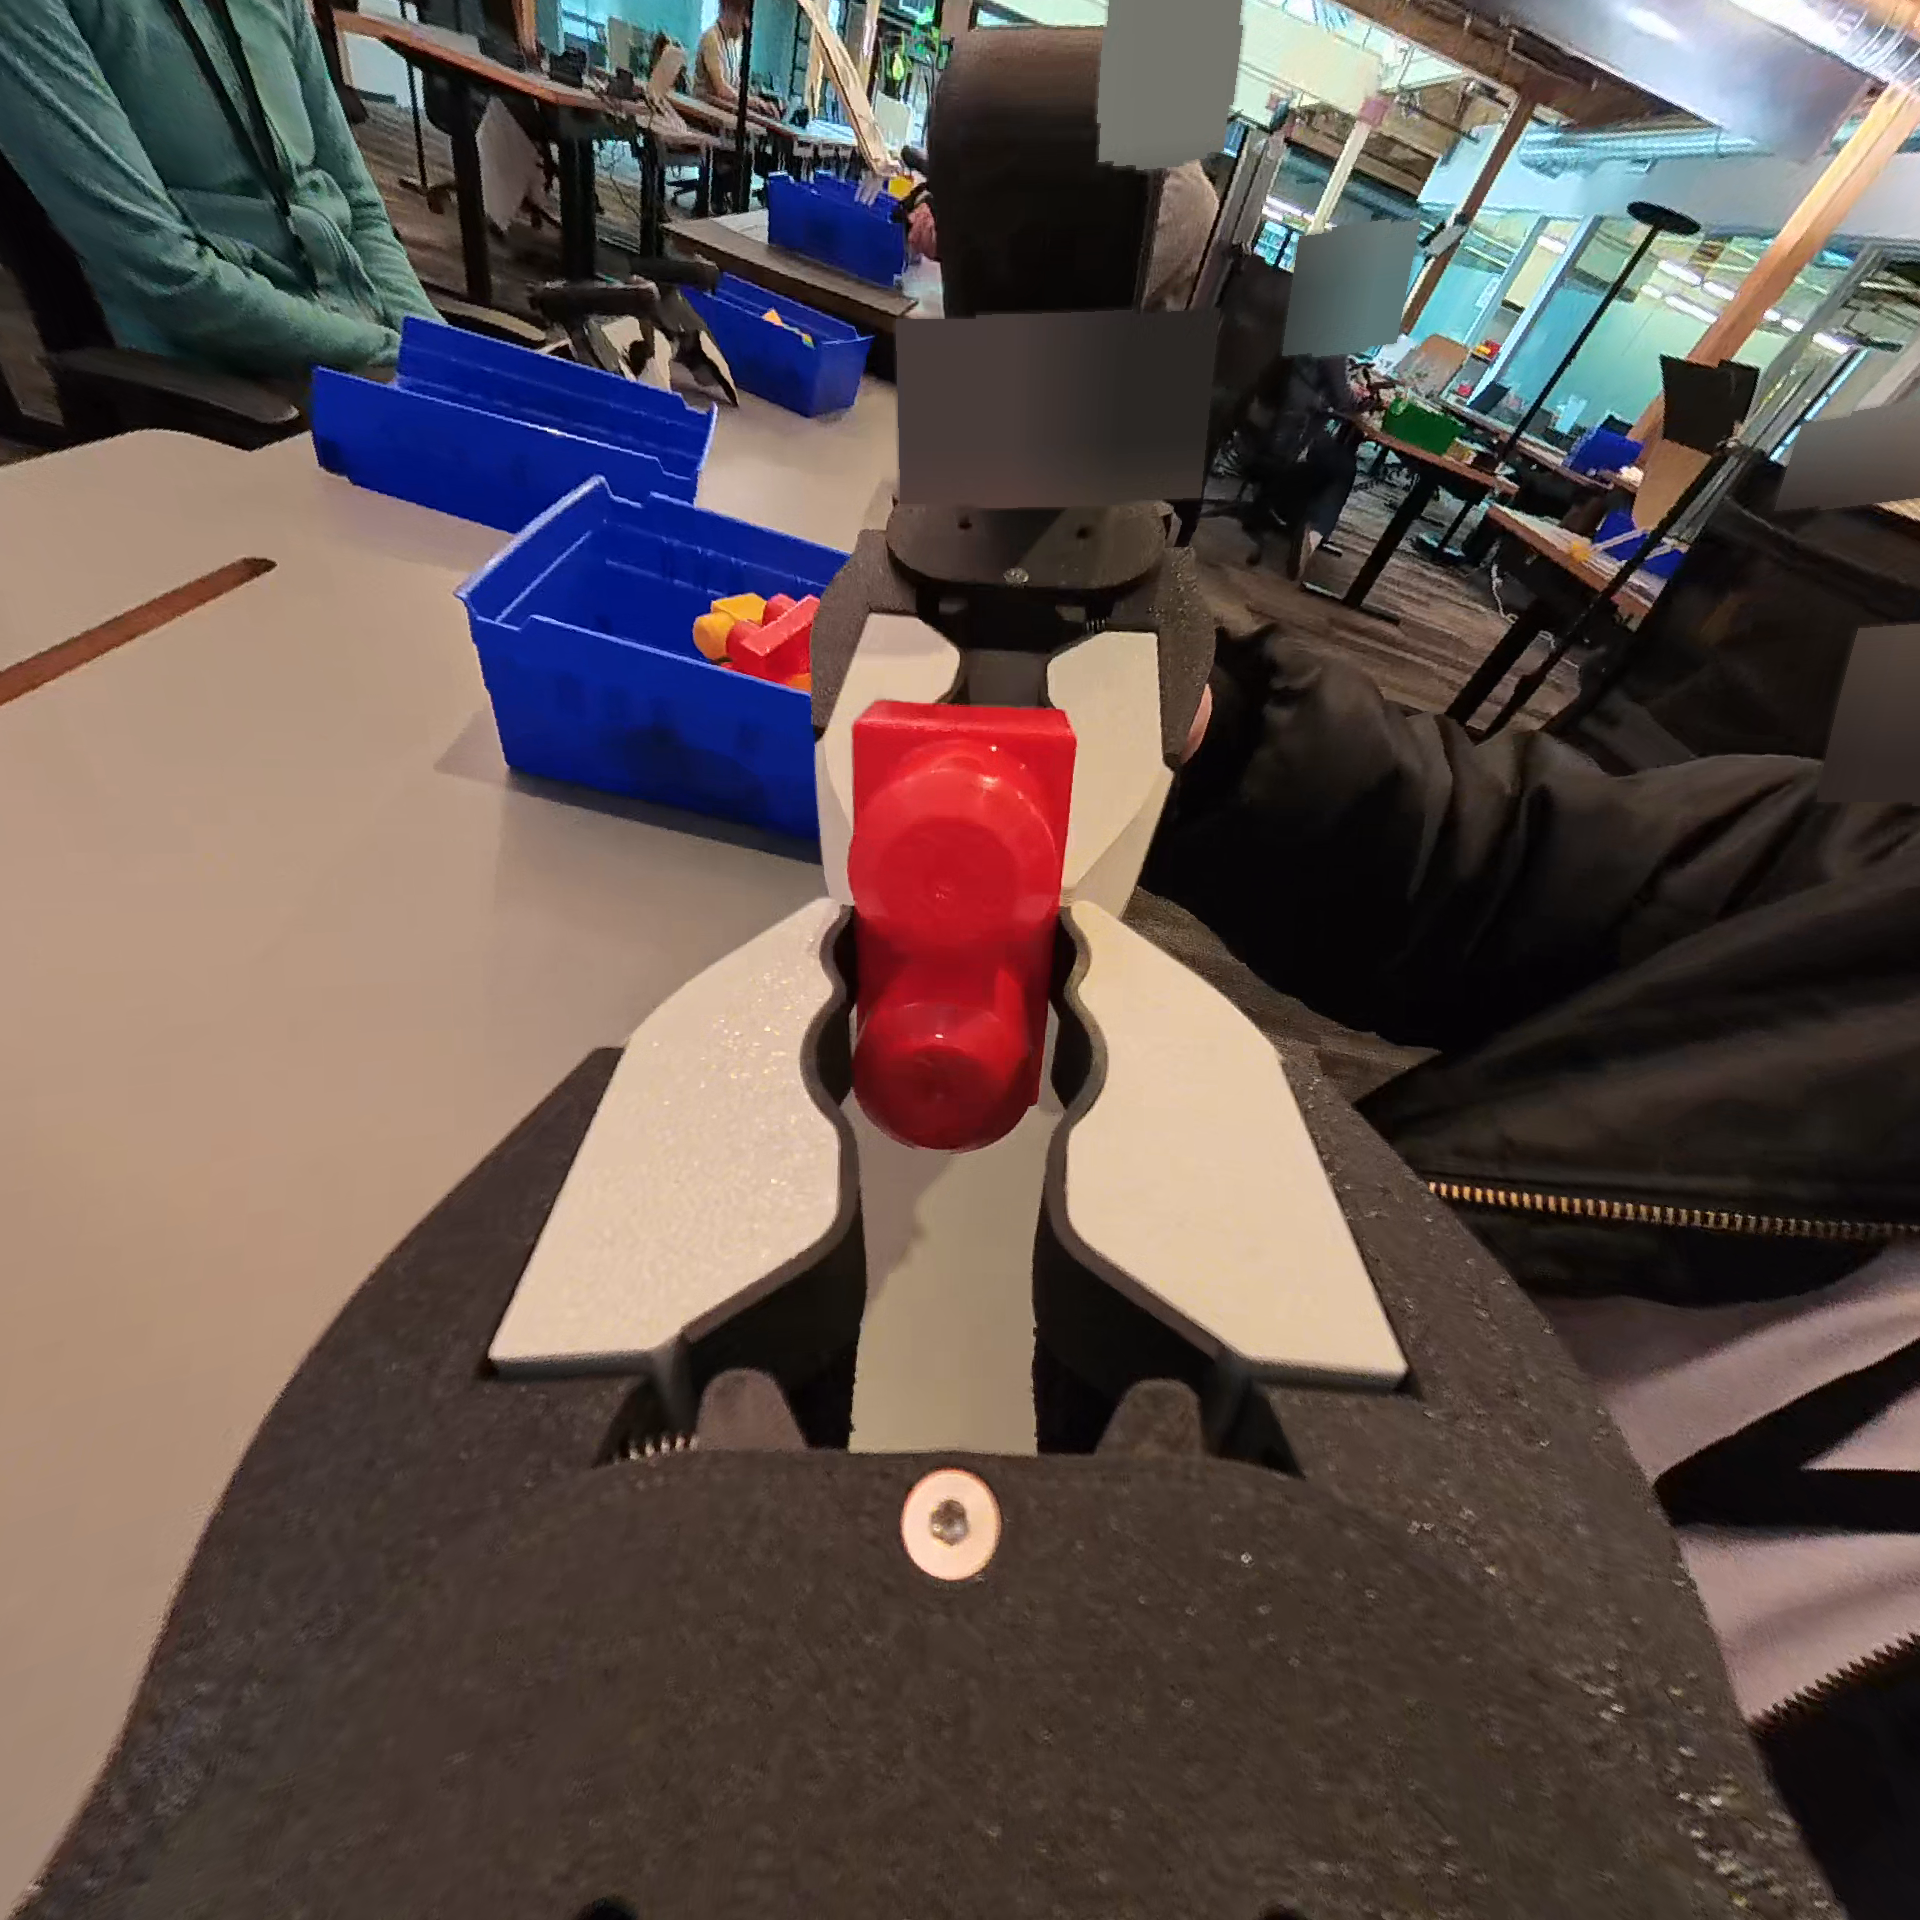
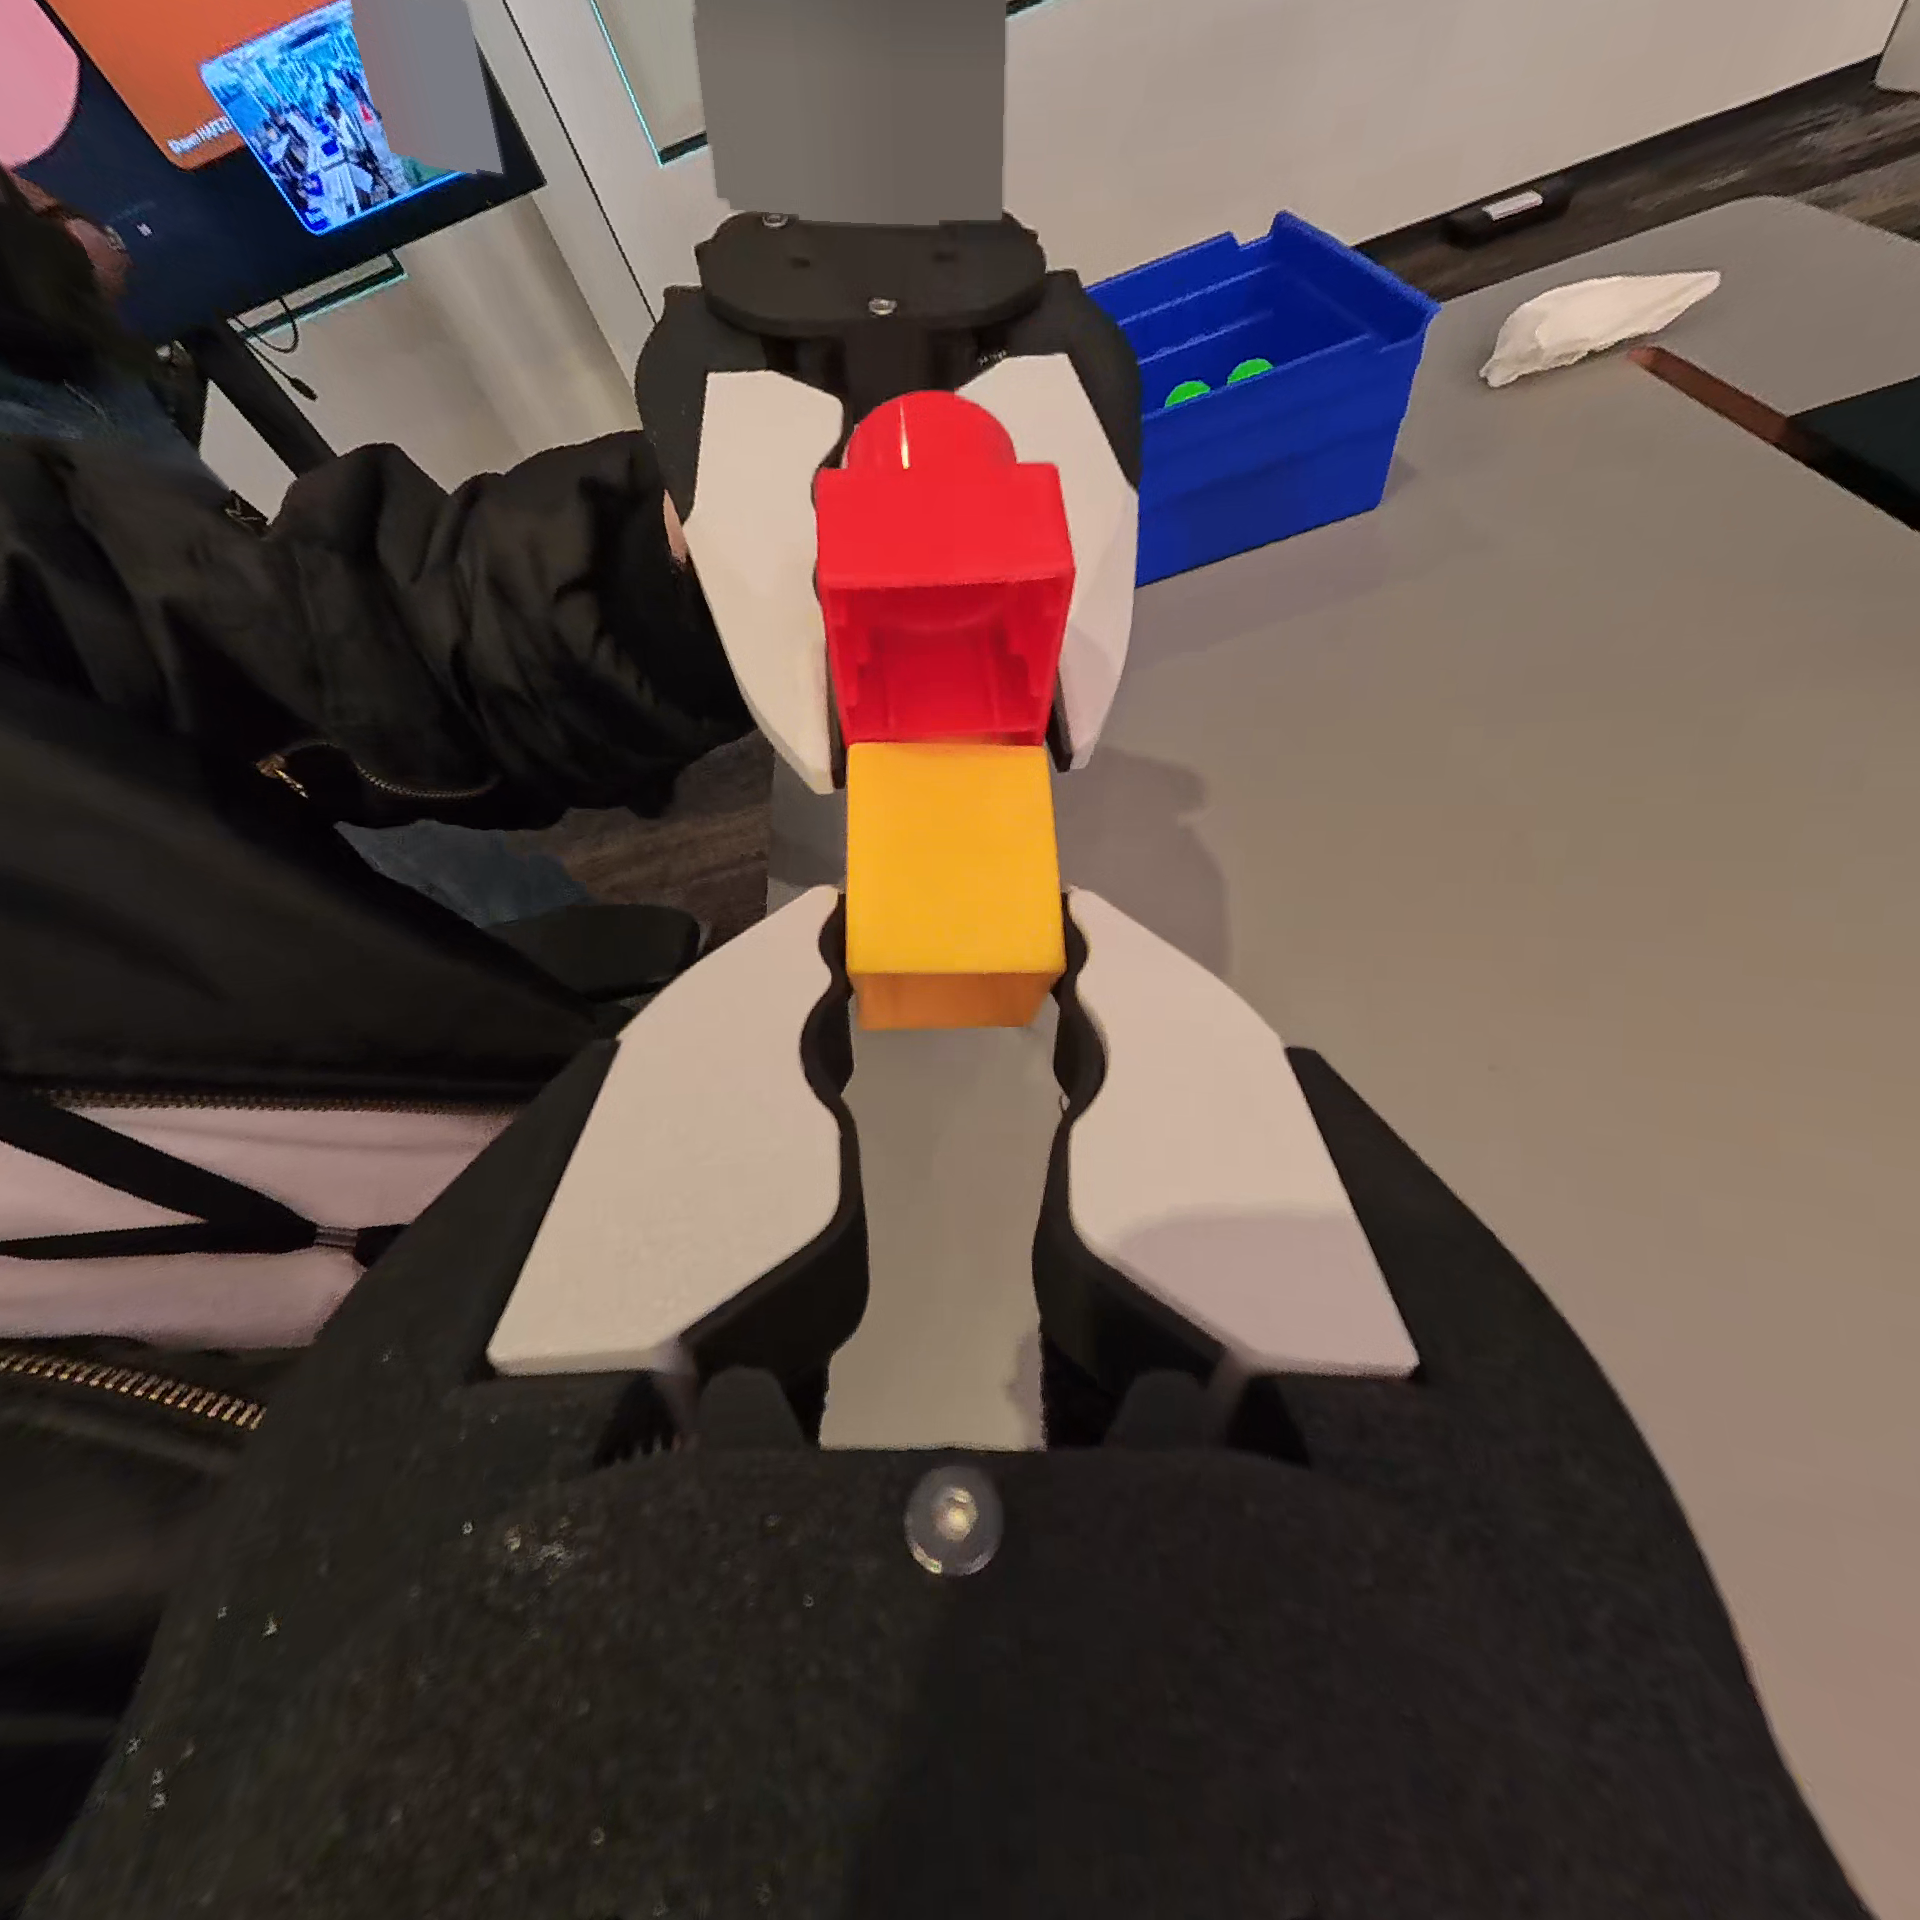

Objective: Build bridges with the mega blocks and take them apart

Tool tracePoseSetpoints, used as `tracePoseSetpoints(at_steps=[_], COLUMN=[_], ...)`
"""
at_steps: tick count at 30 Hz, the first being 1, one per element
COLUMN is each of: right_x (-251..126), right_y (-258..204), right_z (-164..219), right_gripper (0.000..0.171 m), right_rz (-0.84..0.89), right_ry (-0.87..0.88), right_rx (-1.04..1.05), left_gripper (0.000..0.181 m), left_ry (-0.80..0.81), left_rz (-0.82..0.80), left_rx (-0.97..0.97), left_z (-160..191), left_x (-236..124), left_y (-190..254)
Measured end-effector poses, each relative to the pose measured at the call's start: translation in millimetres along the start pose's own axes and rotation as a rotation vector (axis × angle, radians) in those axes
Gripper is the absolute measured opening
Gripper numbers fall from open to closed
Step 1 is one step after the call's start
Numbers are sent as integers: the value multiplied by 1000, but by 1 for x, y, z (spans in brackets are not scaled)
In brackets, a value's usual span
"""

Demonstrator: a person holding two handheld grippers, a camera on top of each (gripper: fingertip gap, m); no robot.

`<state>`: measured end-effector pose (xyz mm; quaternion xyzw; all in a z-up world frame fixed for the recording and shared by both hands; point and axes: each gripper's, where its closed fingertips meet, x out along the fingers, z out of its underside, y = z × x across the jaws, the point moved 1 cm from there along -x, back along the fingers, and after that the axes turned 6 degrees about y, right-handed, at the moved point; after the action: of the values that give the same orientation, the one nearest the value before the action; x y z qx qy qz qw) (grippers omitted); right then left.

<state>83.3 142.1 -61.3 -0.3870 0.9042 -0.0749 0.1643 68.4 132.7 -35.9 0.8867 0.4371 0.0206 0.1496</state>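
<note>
Grey tabletop and blue bins back the left wrist view, where the left gripper pinches a red block, studs facing the camera; the right gripper meets it head-on from beyond. Across the same table in the right wrist view, the right gripper clamps a yellow block touching the red block's hollow underside, with the left gripper opposite and a blue bin behind.
</note>
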Motion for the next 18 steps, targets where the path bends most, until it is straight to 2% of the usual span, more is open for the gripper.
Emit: tracePoseSetpoints(at_steps=[14, 18], right_x=[-7, -48], right_y=[-8, 0], right_z=[11, 13], right_gripper=[35, 35], right_rz=[9, 76], right_ry=[-33, -4], right_rx=[-3, 16], left_gripper=[35, 35], left_ry=[-24, 120], left_rz=[49, -7], left_rx=[5, -48], left_z=[9, -17], left_x=[3, -42], left_y=[9, -12])
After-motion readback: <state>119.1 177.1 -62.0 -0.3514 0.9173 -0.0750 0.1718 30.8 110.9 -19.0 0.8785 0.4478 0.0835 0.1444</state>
